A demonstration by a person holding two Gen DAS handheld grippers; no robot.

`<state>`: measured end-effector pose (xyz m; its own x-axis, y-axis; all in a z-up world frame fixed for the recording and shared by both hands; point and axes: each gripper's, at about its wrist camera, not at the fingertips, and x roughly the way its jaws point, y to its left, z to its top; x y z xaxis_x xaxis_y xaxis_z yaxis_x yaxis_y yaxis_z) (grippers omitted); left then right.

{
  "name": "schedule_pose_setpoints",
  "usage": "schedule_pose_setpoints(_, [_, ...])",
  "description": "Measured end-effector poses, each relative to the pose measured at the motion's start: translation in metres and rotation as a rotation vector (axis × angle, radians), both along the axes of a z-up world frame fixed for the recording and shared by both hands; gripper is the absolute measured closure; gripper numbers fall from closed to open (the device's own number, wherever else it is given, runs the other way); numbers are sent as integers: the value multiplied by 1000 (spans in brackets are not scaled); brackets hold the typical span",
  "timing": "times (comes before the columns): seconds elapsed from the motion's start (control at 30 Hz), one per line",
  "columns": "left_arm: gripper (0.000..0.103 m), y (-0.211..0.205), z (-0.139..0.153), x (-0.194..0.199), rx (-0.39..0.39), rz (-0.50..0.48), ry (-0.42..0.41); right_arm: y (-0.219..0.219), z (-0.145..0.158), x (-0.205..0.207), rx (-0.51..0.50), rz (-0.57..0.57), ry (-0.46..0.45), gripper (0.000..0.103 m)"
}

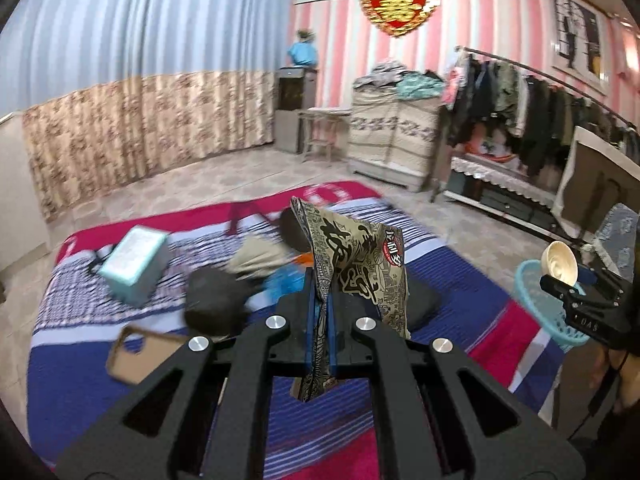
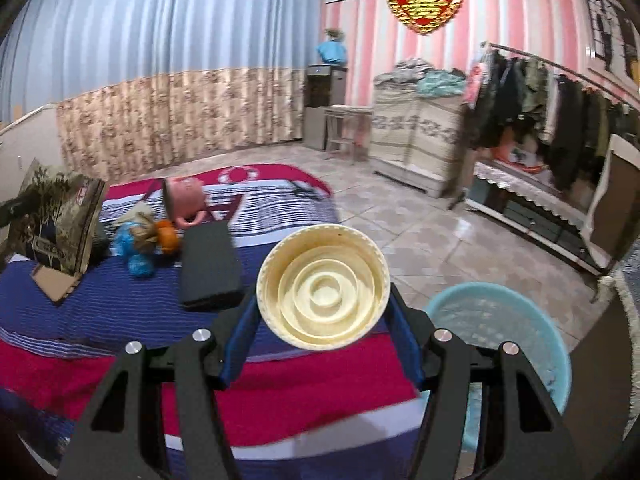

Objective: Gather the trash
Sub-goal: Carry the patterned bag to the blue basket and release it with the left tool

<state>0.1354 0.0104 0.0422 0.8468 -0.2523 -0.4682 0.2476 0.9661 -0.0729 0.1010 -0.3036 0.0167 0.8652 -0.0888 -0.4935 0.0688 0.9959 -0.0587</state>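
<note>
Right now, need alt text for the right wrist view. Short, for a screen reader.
The right gripper holds a cream round cup by its sides, its ringed base facing the camera, above a striped bed. A light blue basket sits on the floor to the right; a printed snack bag shows at far left.

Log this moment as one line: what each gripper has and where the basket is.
left gripper: shut on snack wrapper | right gripper: shut on cream lid | blue basket: on floor beside bed

I see a crinkled, glossy foil wrapper [image 1: 356,264], a smooth matt plastic cup [image 2: 323,287], a perforated plastic basket [image 2: 500,320], and a woven striped blanket [image 2: 280,392].
</note>
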Motion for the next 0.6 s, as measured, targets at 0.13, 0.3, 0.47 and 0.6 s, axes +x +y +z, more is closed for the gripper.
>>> schedule_pose_setpoints(0.13, [99,-41,5,5,7,-67,-20,-36,0,-10,-5,-70,-2,42])
schedule_pose_setpoints(0.3, [99,-88,0,11,12,-146,-12,-75,-5,-20,11,-150,-2,42])
schedule_pose_setpoints(0.47, [100,-131,-14,23,7,-215,38,-115,-10,-29,15,-238,-2,42])
schedule_pose_setpoints(0.6, [99,-173,-25,31,-11,-283,68,-148,-14,-38,39,-312,-11,42])
